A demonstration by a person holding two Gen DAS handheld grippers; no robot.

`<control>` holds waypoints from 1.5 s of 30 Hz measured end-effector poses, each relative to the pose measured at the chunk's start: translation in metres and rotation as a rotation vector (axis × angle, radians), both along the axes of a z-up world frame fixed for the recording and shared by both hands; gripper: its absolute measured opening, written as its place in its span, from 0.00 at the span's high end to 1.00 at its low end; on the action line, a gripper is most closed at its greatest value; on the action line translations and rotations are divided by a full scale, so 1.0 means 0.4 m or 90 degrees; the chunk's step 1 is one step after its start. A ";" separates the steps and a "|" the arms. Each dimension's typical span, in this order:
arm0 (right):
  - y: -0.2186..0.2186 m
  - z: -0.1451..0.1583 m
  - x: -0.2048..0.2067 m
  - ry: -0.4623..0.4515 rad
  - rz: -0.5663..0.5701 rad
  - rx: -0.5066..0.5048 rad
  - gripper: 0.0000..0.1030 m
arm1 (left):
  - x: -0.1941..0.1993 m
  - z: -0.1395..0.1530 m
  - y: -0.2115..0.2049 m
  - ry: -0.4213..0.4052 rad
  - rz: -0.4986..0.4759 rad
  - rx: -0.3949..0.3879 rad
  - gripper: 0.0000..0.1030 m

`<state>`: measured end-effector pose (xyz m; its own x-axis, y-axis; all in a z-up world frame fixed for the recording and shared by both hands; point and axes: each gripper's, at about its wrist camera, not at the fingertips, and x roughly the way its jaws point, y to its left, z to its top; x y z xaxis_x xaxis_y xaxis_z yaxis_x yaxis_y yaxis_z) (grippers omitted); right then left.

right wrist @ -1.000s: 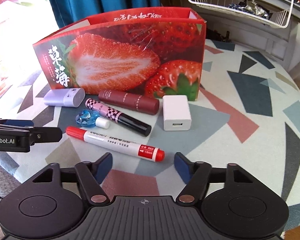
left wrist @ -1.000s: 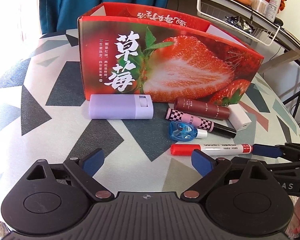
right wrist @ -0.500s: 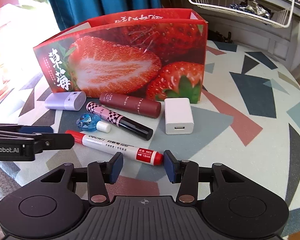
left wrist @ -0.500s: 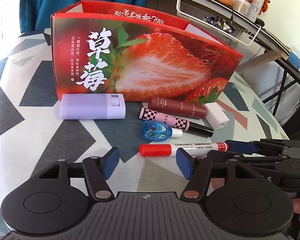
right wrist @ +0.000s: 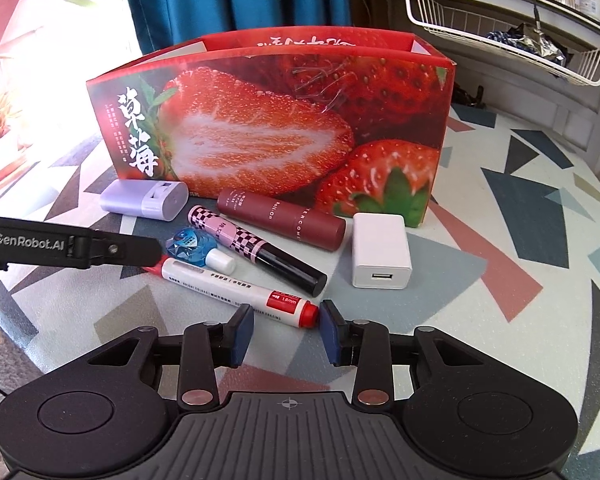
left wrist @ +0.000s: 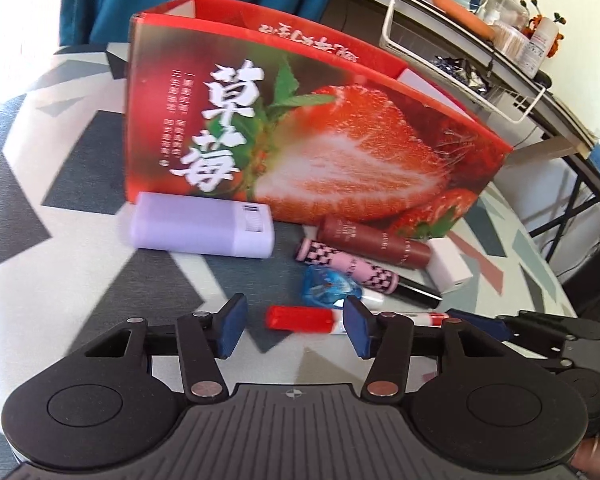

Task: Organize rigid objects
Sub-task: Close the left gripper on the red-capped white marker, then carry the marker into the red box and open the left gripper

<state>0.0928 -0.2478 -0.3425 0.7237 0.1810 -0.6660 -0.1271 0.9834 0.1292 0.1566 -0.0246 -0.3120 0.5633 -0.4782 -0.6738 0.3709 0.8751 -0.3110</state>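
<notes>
1. Presently lying flat on the patterned table [right wrist: 520,208], just in front of the strawberry box [right wrist: 284,120]: red marker [right wrist: 236,286], beside a correction-tape dispenser [right wrist: 188,244] and a checkered tube [right wrist: 244,246].
2. Left gripper [left wrist: 292,326] closing around the marker's red cap [left wrist: 300,319]; cap between the jaws, pads not yet pressing.
3. Right gripper [right wrist: 286,334] closing at the opposite end; narrow gap, red tip near the right pad, contact uncertain.
4. Judged light, stiff, smooth plastic; round barrel, liable to roll or slip.
5. Best gripped across the barrel, squarely.
</notes>
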 end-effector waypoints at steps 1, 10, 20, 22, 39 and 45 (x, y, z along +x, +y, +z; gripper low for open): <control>0.001 0.000 0.000 0.000 0.000 -0.001 0.67 | 0.001 -0.001 -0.005 0.001 -0.005 -0.003 0.50; 0.002 0.001 0.000 -0.001 -0.001 -0.002 0.67 | -0.007 -0.006 -0.001 -0.001 0.003 0.000 0.61; 0.003 0.000 0.000 -0.002 0.001 -0.005 0.67 | -0.028 -0.005 -0.011 -0.024 -0.010 0.034 0.62; 0.008 0.003 -0.003 -0.006 0.006 -0.012 0.67 | -0.034 -0.001 -0.014 -0.030 -0.009 0.048 0.61; 0.034 0.099 -0.035 -0.129 0.041 -0.045 0.66 | -0.064 0.100 0.008 -0.098 0.017 0.036 0.61; 0.028 0.181 -0.024 -0.183 0.052 -0.055 0.67 | -0.049 0.184 0.025 -0.135 0.017 0.006 0.61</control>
